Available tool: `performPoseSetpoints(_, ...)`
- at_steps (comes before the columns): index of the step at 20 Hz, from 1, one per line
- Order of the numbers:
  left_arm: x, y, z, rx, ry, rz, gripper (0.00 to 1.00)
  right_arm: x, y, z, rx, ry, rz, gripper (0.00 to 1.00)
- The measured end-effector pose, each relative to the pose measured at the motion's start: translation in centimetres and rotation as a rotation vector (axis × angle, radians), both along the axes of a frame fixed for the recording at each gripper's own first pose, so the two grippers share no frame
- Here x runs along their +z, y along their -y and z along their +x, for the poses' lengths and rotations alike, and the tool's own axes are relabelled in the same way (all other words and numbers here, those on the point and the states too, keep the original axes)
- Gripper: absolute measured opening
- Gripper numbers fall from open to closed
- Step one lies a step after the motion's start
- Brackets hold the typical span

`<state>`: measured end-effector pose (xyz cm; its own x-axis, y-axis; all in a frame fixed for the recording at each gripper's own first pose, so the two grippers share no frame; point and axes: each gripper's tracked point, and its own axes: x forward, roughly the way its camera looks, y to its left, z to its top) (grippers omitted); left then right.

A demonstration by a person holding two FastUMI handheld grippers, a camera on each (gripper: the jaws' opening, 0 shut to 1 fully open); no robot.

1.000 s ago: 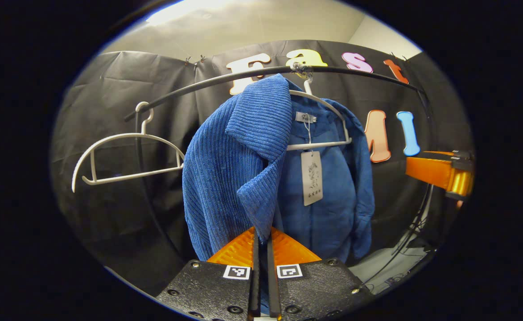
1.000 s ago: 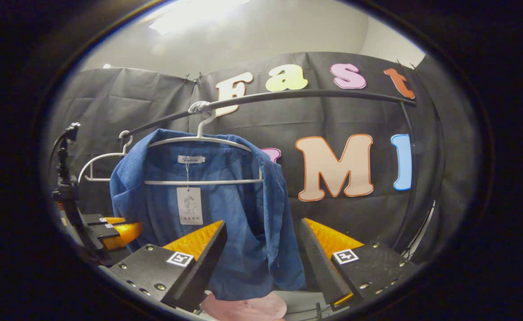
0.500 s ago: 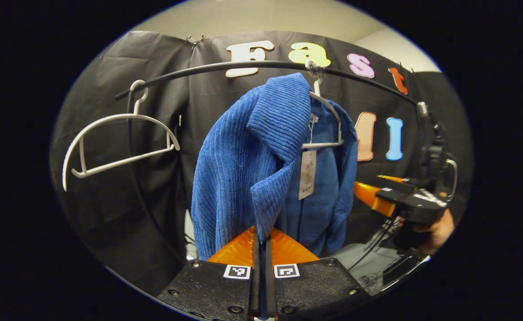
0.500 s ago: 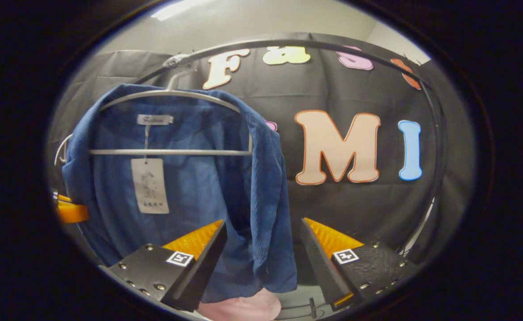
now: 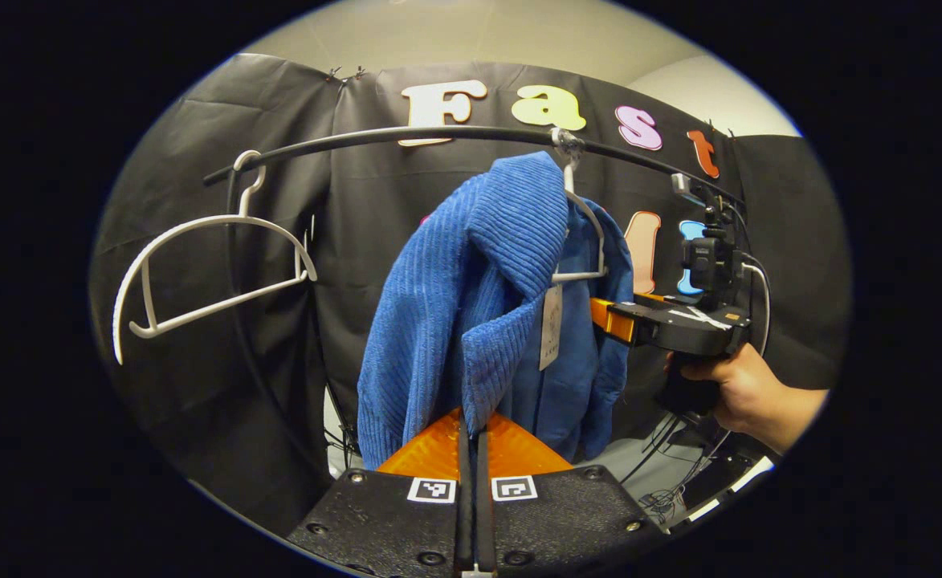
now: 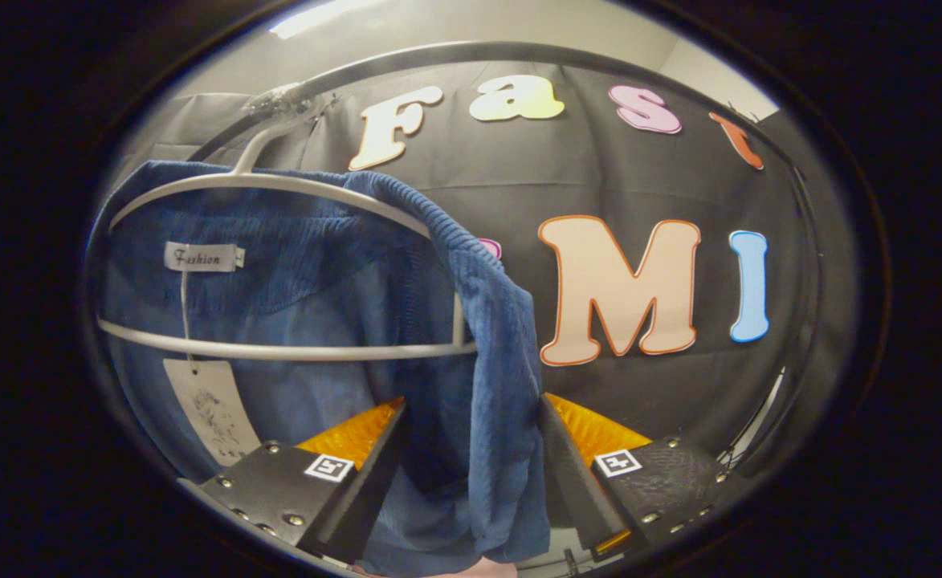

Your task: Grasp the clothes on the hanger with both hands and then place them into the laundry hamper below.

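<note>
A blue corduroy jacket hangs on a white hanger from the black rail. My left gripper is shut on the lower tip of the jacket's near front edge. Farther right in the left gripper view, a hand holds my right gripper against the jacket's far edge. In the right gripper view the jacket is very close. Its right front edge hangs down between the fingers of my right gripper, which stand open on either side of the cloth. A paper tag dangles from the collar.
An empty white hanger hangs at the rail's left end. The rail's black upright runs down behind it. Cables lie on the pale floor at the lower right.
My right gripper has moved in toward the jacket, so its right front edge now hangs between the open fingers. The left gripper stays shut on the jacket's other edge.
</note>
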<state>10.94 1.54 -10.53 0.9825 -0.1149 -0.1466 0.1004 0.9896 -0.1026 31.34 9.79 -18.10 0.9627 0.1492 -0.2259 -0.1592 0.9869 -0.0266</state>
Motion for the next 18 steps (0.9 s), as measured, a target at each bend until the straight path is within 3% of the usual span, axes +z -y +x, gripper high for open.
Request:
performPoseSetpoints(2, 0.1, -0.6, 0.0, 0.013, -0.004, -0.011, 0.02, 0.0, 0.0, -0.1, 0.001, -0.002, 0.018, 0.80)
performPoseSetpoints(4, 0.2, -1.3, 0.0, 0.028, 0.001, -0.010, 0.02, -0.1, 1.0, -0.2, -0.041, 0.002, 0.014, 0.80)
performPoseSetpoints(5, 0.4, -1.5, 0.0, 0.034, 0.006, -0.011, 0.02, -0.4, 1.2, -0.3, -0.043, -0.008, 0.017, 0.95)
performPoseSetpoints(7, 0.4, -1.7, 0.1, 0.042, 0.010, -0.012, 0.02, -0.9, 1.6, -0.4, -0.043, -0.033, 0.015, 1.00)
performPoseSetpoints(8, 0.4, -1.7, 0.2, 0.044, 0.010, -0.012, 0.02, -0.8, 1.8, -0.3, -0.045, -0.036, 0.000, 0.96)
performPoseSetpoints(11, 0.5, -1.7, 0.1, 0.041, 0.005, -0.011, 0.02, -1.9, 2.0, -0.6, -0.041, -0.118, 0.000, 0.34)
performPoseSetpoints(12, 0.6, -1.8, 0.0, 0.043, 0.006, -0.017, 0.02, -2.0, 1.9, -0.8, -0.035, -0.145, 0.026, 0.35)
performPoseSetpoints(14, 0.9, -2.1, -0.2, 0.056, 0.015, -0.022, 0.02, -1.8, 3.0, -0.4, -0.107, -0.151, 0.089, 0.01)
performPoseSetpoints(18, 1.6, -2.7, -1.1, 0.065, 0.033, -0.015, 0.02, -0.5, 4.3, -1.2, -0.150, -0.126, 0.102, 0.01)
